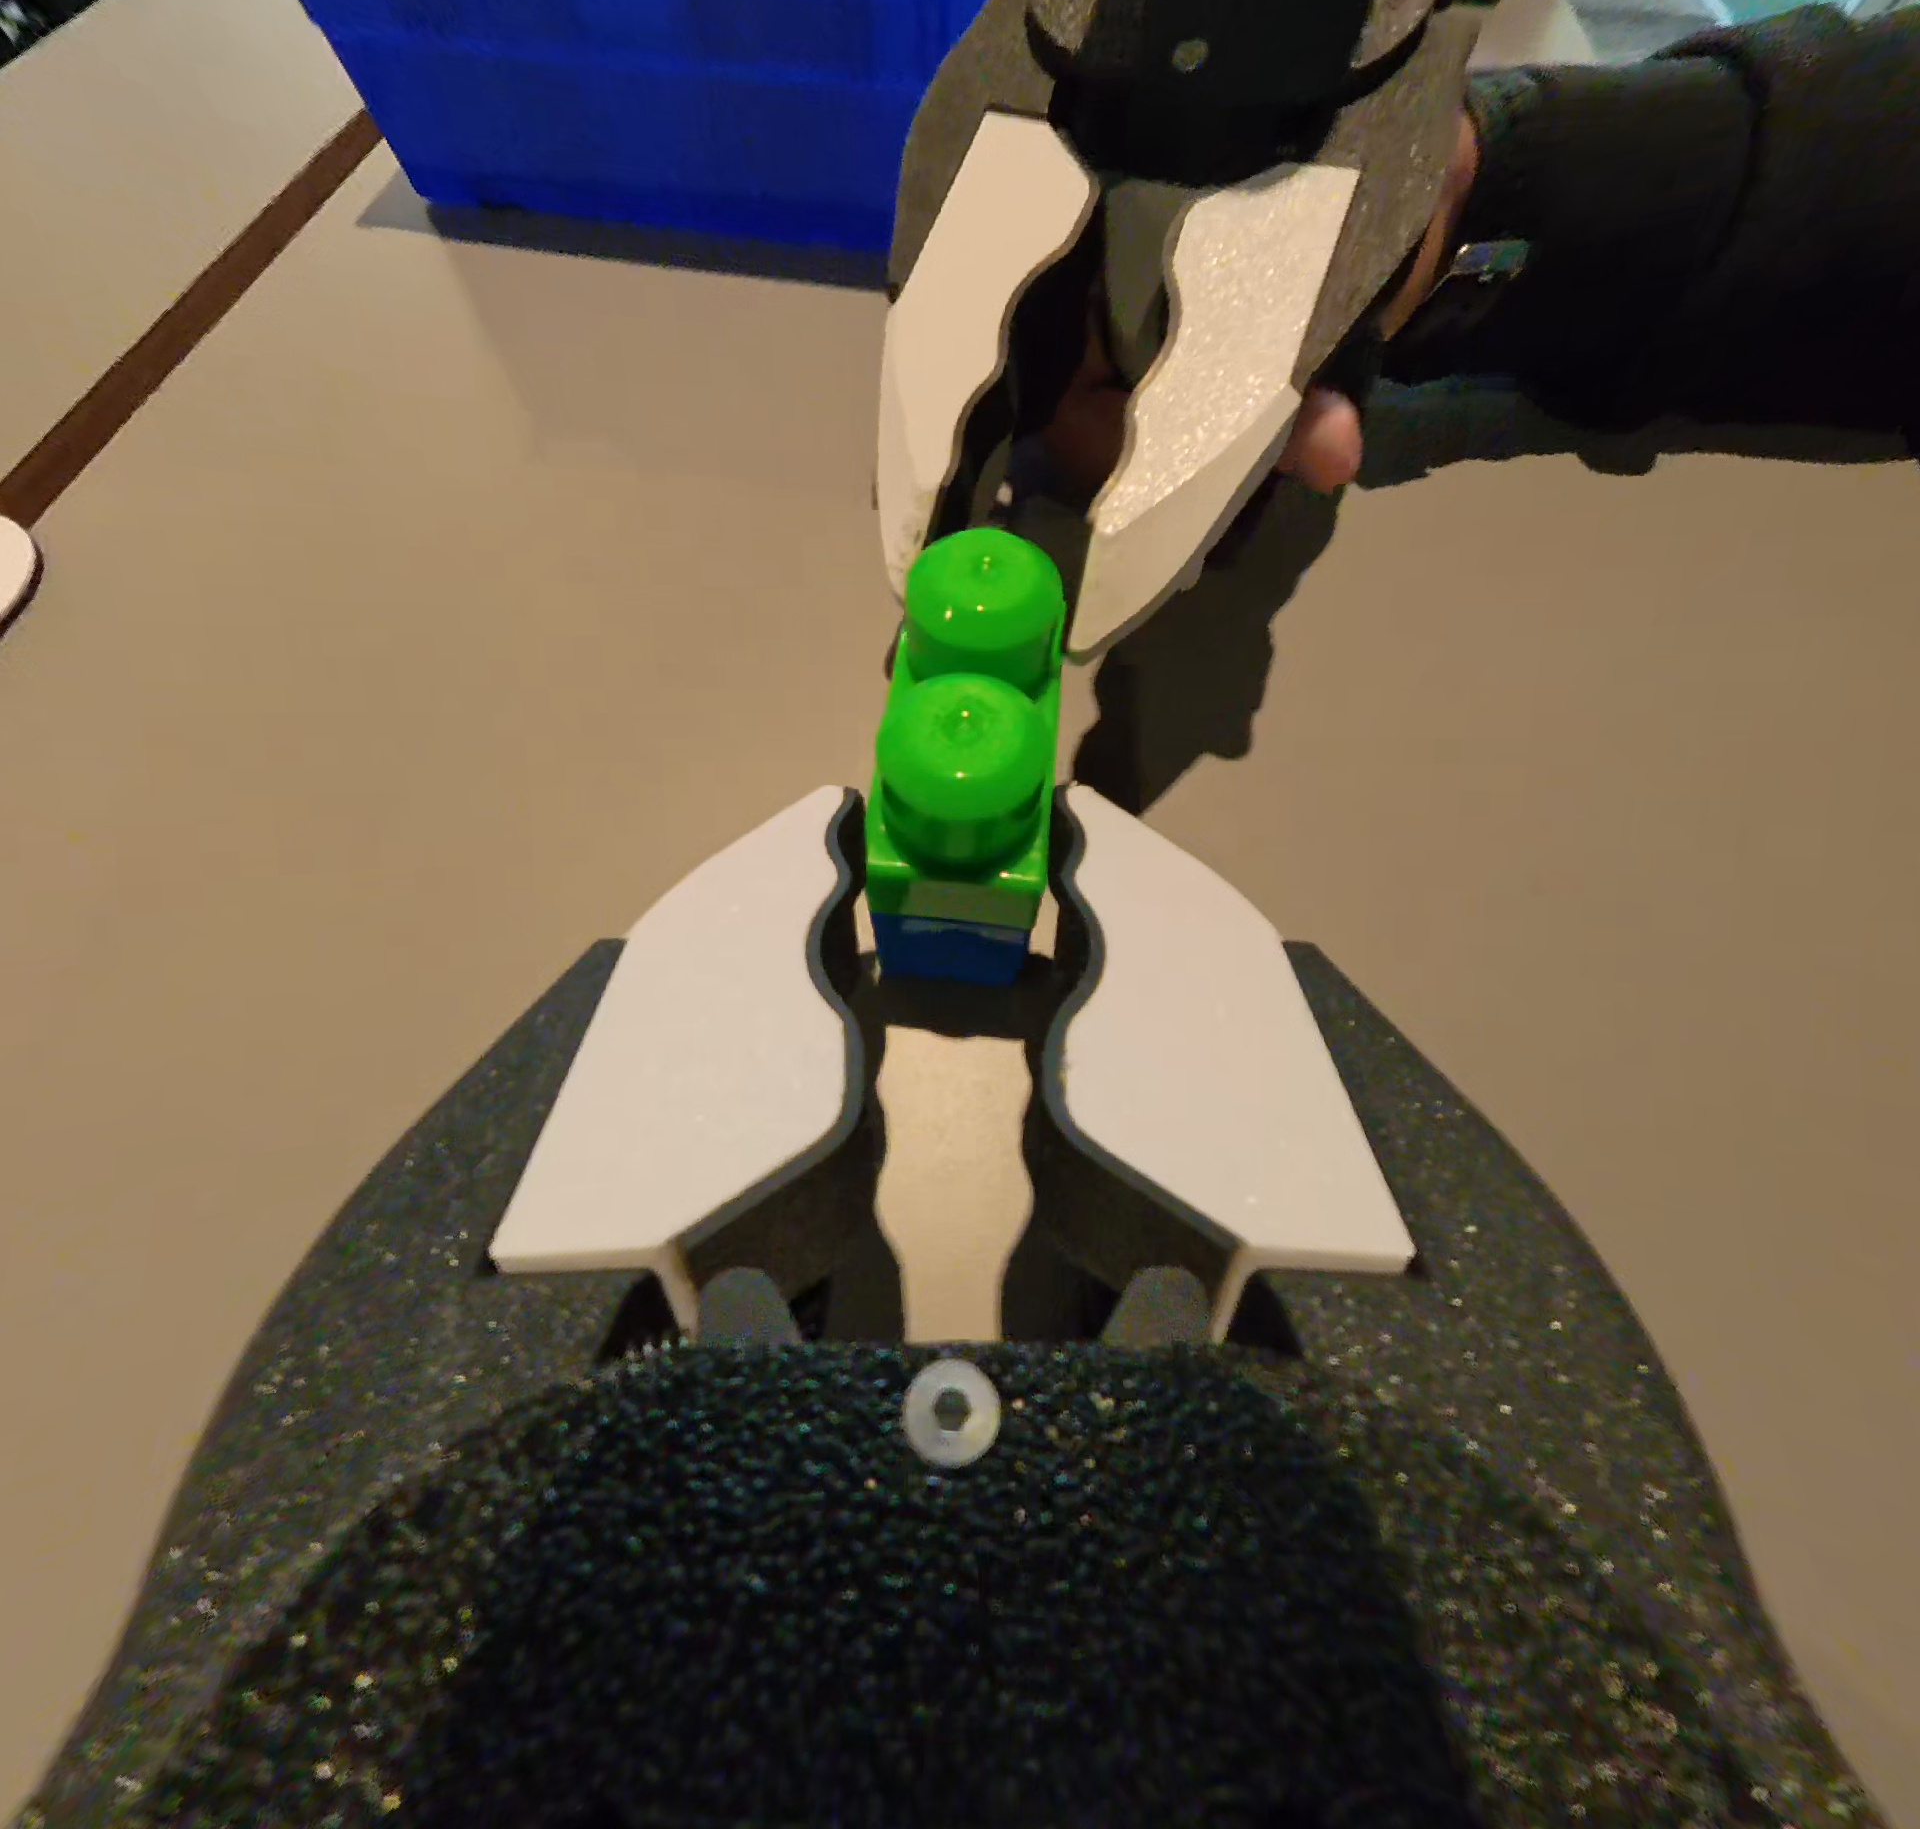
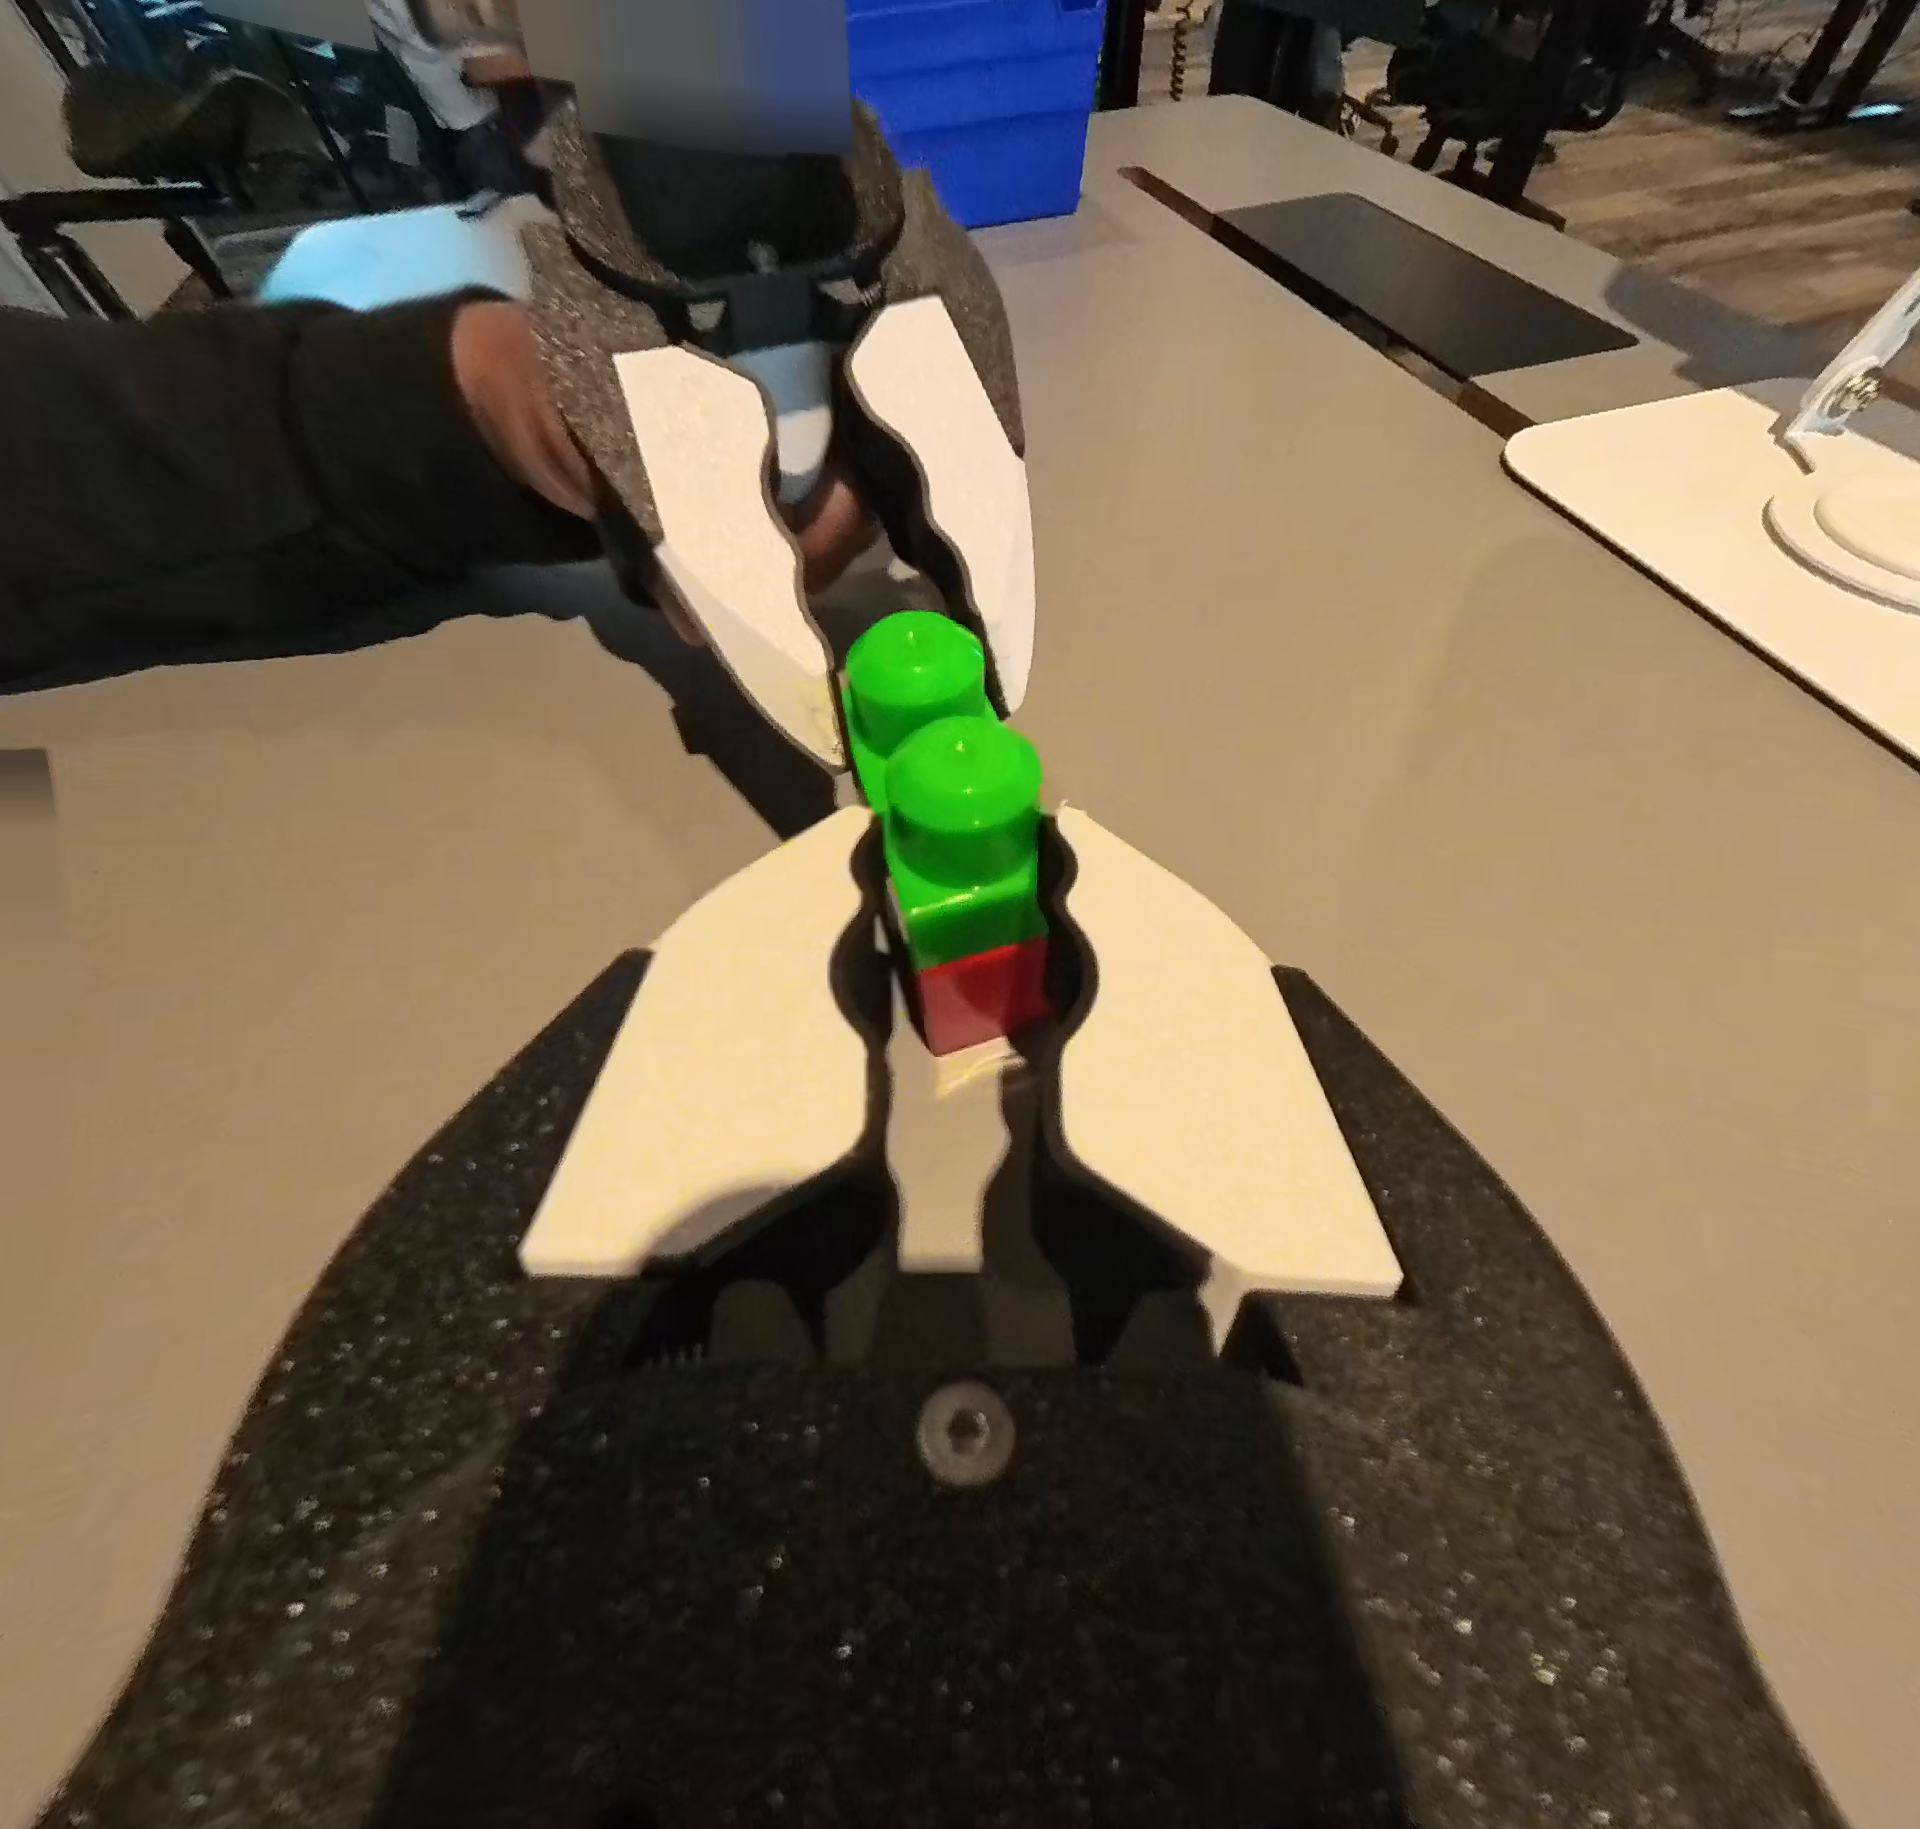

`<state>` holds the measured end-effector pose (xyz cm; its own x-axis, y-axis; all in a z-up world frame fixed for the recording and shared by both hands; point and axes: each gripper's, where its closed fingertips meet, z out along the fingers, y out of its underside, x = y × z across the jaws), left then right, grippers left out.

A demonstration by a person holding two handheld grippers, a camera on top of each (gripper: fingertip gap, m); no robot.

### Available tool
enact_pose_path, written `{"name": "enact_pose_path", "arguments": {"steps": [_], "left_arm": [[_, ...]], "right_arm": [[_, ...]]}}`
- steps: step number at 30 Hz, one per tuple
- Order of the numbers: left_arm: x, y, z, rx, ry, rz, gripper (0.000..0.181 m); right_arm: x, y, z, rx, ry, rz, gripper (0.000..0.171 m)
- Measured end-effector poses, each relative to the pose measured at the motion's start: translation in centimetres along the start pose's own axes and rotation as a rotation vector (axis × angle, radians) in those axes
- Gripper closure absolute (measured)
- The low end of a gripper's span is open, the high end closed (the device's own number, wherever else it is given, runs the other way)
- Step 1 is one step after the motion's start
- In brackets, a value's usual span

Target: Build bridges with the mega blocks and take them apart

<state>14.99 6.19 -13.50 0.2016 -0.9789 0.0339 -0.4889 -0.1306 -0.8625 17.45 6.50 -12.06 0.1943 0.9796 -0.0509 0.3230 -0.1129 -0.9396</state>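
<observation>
Left wrist view: green block [image 1: 961, 771] between left hand-held gripper [image 1: 961, 823] fingertips.

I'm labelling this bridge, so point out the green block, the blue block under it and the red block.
green block [image 1: 961, 771]: left wrist view, on its nearer stud.
blue block [image 1: 951, 951]: left wrist view, on its near face.
red block [image 2: 982, 1000]: right wrist view, on its near face.

Three blocks (one green [image 1: 961, 792], one blue [image 1: 951, 951], one red [image 2: 982, 1000]); two grippers [image 1: 961, 813] [image 2: 961, 829].
</observation>
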Motion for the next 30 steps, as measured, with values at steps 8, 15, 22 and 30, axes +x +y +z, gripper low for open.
{"name": "enact_pose_path", "arguments": {"steps": [8, 15, 22, 30], "left_arm": [[0.2, -0.7, -2.2, 0.149, 0.127, -0.105, 0.149], [0.7, -2.8, -3.7, 0.291, 0.208, -0.191, 0.149], [1.4, -3.2, -3.4, 0.302, 0.243, -0.192, 0.149], [2.3, -2.7, -3.0, 0.258, 0.261, -0.122, 0.149]], "right_arm": [[0.5, -1.4, -2.3, 0.151, -0.063, 0.133, 0.134], [-2.4, -0.8, -1.0, 0.062, -0.156, 0.106, 0.126], [-3.0, -0.2, 0.5, -0.010, -0.105, 0.082, 0.127], [-3.6, 0.3, 0.4, -0.046, -0.144, 0.072, 0.135]]}}
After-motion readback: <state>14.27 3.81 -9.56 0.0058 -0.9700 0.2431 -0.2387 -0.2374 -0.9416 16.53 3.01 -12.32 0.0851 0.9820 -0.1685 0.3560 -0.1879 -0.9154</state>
